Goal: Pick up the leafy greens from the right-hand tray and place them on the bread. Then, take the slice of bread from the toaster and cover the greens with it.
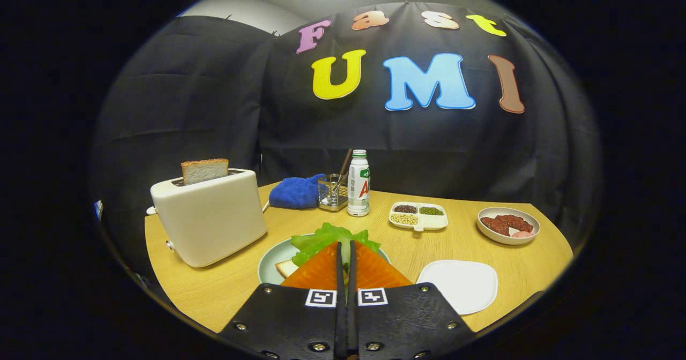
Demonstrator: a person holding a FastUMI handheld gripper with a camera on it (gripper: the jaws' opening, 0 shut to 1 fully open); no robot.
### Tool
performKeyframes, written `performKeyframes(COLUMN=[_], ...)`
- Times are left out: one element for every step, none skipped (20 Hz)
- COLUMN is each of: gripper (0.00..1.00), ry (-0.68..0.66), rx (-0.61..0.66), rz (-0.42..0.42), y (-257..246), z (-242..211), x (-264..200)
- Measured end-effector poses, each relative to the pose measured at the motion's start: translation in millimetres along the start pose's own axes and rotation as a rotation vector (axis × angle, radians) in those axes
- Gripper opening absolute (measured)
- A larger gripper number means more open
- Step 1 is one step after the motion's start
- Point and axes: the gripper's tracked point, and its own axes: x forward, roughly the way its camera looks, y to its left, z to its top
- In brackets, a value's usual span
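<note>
On the left of the wooden counter point(230, 290) stands a cream toaster point(210, 222) with a slice of bread point(204, 170) sticking upright out of its slot. Behind it, toward the booth wall, lie a blue cloth point(296, 192), a clear holder point(333, 191) with utensils in it, and a white bottle point(358, 183) standing upright.

In the middle, a pale green plate point(269, 262) sits just ahead of the claw point(345, 250). The leafy greens point(321, 238) lie on this plate, over a piece of bread point(286, 268) whose corner shows at the claw's left side. The greens spread just beyond the fingertips and to either side of them. The claw's two fingers are drawn nearly together, with only a thin slit between them; whether a bit of leaf is pinched in that slit cannot be told.

To the right of the claw lies a white tray point(461, 285), close to the near edge of the counter. Farther back sit a divided dish point(418, 216) with beans and grains in its compartments, and right of it a bowl point(507, 225) holding reddish meat.
</note>
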Motion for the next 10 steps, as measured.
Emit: performKeyframes(gripper=[0.00, 0.00, 0.00, 0.00, 0.00, 0.00, 0.01, 0.01, 0.04, 0.08], ry=[0.012, 0.027, 0.040, 0.053, 0.066, 0.076, 0.079, 0.070, 0.074, 0.079], rx=[0.004, 0.007, 0.005, 0.000, -0.004, -0.005, -0.016, -0.036, -0.049, -0.046], rz=[0.007, 0.013, 0.017, 0.021, 0.023, 0.028, 0.022, 0.004, -0.014, -0.006], y=[4.1, 7.2, 10.3, 13.1, 16.5, 19.5, 19.4, 16.2, 13.1, 15.3], z=[-4.4, -9.1, -15.5, -19.8, -25.7, -29.9, -32.7, -31.2, -34.5, -34.8], x=[5.0, 9.2, 12.2, 14.6, 16.9, 17.1, 18.5, 19.3, 21.3, 15.2])
